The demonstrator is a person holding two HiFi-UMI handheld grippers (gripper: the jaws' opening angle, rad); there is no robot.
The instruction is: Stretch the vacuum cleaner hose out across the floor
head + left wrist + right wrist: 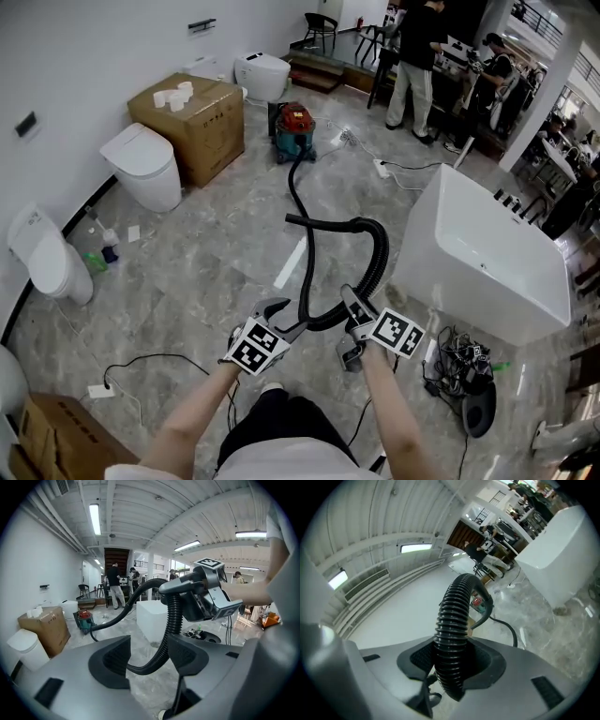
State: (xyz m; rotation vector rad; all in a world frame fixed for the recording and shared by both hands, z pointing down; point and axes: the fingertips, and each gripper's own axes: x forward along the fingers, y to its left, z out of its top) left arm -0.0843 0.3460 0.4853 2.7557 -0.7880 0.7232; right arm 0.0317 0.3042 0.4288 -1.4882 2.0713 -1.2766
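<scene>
Held low in front of the person, the right gripper (452, 660) is clamped on the ribbed black hose (375, 248), which fills the gap between its pads. The left gripper (149, 651) stands wide, with a bend of the same hose curving between its jaws, unpinched. Beyond them a white bathtub (487, 246) sits at the right of the grey stone floor, and a cardboard box (192, 127) stands by the left wall with the red-and-teal vacuum cleaner (293, 131) just beside it; from there the hose snakes over the floor and rises in a loop to the grippers.
</scene>
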